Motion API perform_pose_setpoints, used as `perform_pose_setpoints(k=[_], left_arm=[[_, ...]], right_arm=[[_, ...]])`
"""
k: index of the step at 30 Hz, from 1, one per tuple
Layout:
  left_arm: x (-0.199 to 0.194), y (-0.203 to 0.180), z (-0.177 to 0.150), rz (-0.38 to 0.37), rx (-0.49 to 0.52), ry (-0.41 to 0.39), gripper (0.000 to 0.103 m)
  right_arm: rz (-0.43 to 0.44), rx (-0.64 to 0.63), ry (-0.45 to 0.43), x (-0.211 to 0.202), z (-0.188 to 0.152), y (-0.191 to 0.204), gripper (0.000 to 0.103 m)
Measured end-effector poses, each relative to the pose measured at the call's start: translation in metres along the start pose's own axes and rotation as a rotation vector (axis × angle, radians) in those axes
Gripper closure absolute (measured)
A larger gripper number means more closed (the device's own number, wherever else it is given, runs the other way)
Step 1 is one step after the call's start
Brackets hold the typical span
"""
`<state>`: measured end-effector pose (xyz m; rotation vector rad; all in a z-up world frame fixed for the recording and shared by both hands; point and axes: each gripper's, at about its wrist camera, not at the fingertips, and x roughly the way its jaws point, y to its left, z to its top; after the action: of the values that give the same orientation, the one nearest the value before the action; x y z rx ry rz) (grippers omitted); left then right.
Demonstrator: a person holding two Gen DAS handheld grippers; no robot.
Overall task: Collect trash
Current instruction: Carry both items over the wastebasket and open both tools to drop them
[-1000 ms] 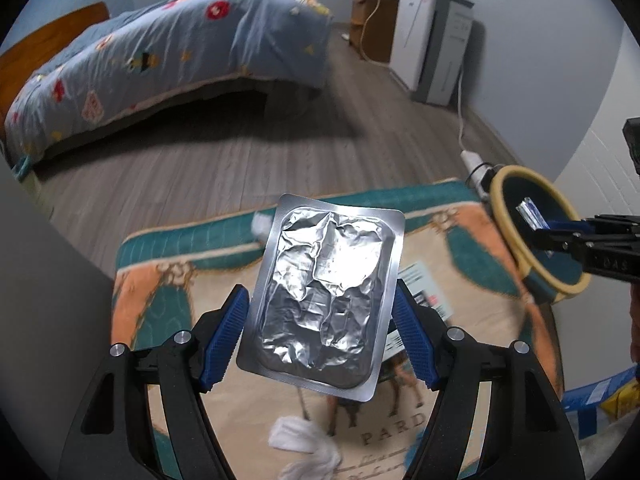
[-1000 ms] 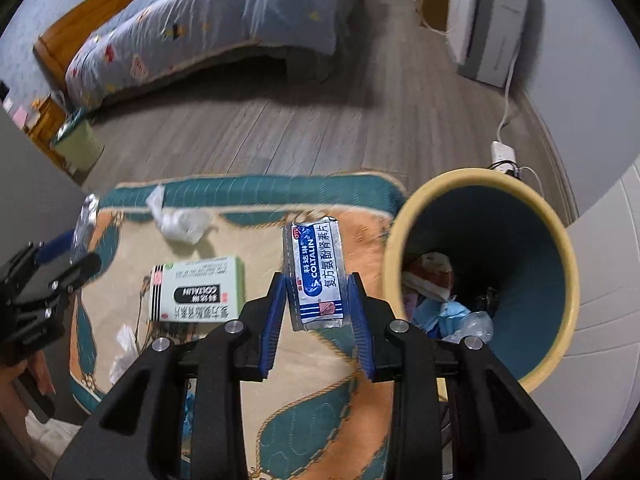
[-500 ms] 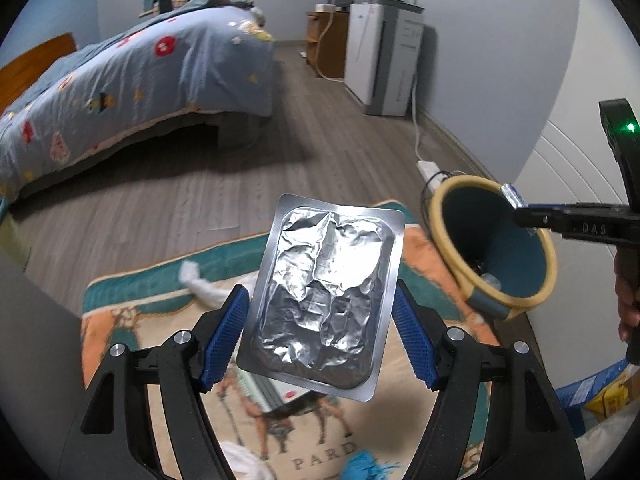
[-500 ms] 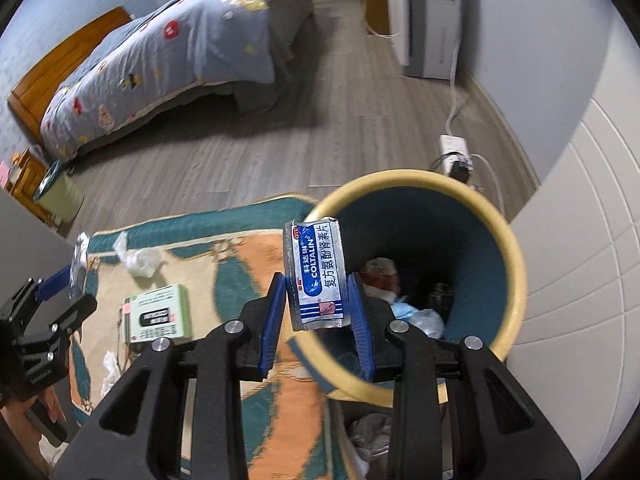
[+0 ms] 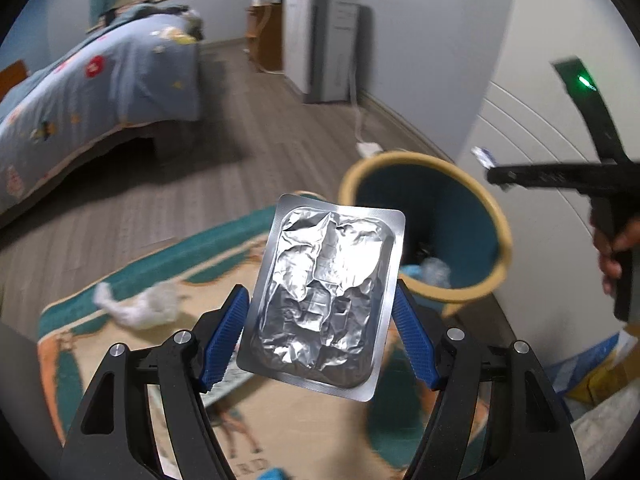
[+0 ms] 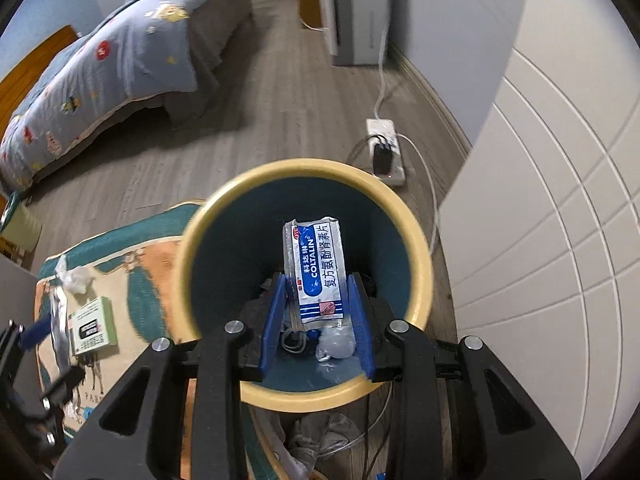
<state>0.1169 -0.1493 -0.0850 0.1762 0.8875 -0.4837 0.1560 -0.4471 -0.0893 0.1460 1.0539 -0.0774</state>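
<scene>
bins 1 (image 6: pixel 304 172) | blister packs 1 (image 5: pixel 324 300) | sachets 1 (image 6: pixel 318 272) | boxes 1 (image 6: pixel 92 326) | tissues 1 (image 5: pixel 140 306)

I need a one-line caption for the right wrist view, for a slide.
Right gripper holds a Coltalin sachet over the open yellow-rimmed trash bin, which already contains some trash.

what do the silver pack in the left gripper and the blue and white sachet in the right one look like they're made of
Silver pack: probably aluminium foil blister backing, shiny, with sharp creases and bright glints. Sachet: likely glossy laminated film or foil with printed label; crimped top edge and slight sheen suggest it, though plastic versus foil is unclear.
</scene>
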Motion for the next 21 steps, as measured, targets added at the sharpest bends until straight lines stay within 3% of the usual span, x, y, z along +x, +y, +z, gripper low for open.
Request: perform_pose_setpoints(k=[9, 16, 18, 20, 21], left_arm=[[0.034, -0.053, 0.01, -0.114, 0.06, 0.055, 0.03], [0.074, -0.079, 0.026, -0.106, 0.135, 0.104, 0.03], [0.079, -0.08, 0.035, -0.112, 0.138, 0.083, 0.03], [0.079, -0.082, 0.044, -0.084, 0.158, 0.055, 0.027], [0.078, -0.082, 0.046, -0.076, 0.165, 0.044, 0.021]], right_arm=[[-0.009, 0.116, 0.079, 0.036, -0.018, -0.024, 0.072], [0.03, 0.188, 0.069, 0.044, -0.016, -0.022, 0.071], [0.041, 0.189, 0.053, 0.043, -0.013, -0.018, 0.063], [0.048, 0.182, 0.037, 0.041, -0.007, -0.015, 0.034], [0.051, 0.178, 0.03, 0.041, -0.005, -0.014, 0.032]])
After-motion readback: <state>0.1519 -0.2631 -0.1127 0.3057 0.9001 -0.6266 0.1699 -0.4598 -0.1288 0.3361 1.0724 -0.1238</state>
